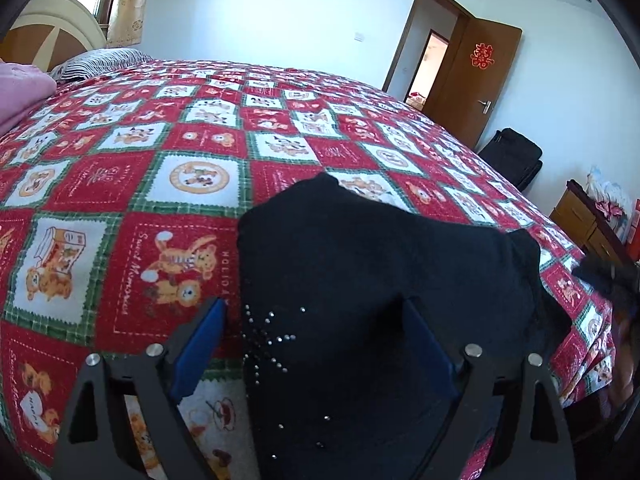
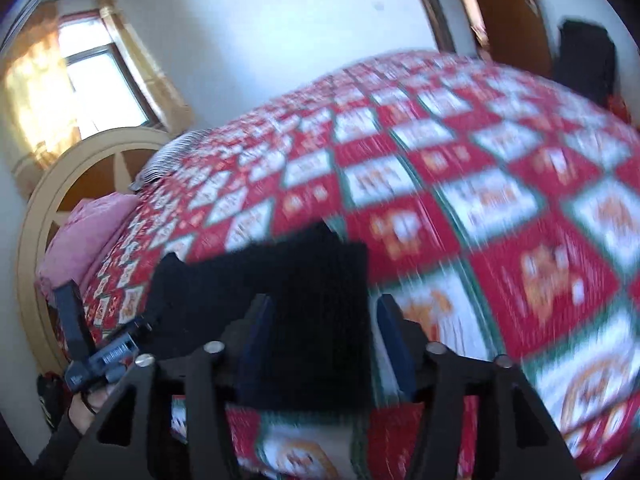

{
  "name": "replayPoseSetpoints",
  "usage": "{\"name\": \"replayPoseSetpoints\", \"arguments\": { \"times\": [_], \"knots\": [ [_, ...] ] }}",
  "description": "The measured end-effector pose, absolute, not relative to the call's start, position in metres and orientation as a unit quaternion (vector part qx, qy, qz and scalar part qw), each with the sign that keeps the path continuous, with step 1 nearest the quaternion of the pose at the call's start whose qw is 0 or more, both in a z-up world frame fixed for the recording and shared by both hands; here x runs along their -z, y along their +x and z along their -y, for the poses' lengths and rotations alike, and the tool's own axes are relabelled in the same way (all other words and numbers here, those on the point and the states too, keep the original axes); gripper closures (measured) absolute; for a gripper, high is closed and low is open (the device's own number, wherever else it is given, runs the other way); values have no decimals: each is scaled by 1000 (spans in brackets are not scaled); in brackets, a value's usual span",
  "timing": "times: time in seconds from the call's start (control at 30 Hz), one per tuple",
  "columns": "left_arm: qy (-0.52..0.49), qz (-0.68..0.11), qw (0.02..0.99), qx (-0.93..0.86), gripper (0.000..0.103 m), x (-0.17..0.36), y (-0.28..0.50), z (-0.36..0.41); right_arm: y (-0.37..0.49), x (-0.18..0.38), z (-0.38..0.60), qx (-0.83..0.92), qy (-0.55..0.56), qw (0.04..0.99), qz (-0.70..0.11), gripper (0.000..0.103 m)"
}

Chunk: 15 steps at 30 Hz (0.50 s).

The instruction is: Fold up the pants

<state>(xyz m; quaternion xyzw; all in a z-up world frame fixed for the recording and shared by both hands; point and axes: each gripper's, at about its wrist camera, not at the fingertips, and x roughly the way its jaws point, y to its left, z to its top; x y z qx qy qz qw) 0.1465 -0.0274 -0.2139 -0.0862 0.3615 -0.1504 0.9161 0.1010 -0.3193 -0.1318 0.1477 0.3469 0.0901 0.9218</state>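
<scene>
Black angular arms with silver screws and blue pads on the left gripper (image 1: 314,320), same on the right gripper (image 2: 322,316).

Black studded pants (image 1: 380,272) on red, white, green checked bedspread (image 1: 160,152)

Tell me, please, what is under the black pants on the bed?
Under the black pants lies the red, white and green teddy-bear bedspread, which shows all around them. The part directly beneath them is covered, so anything else there cannot be seen.
</scene>
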Motion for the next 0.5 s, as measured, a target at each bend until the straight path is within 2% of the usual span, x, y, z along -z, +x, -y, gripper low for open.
{"name": "replayPoseSetpoints", "arguments": {
  "times": [0.23,0.3,0.37,0.5],
  "knots": [
    [-92,-358,917,147,12,214,148,22,170,165,311,-111,162,886,-420,44],
    [-95,-356,919,144,12,214,149,19,168,169,314,-112,175,884,-419,84],
    [-94,-355,919,143,10,215,149,18,157,163,314,-113,176,891,-402,90],
    [-91,-350,922,137,5,217,149,20,142,154,316,-87,159,909,-375,92]
  ]
}}
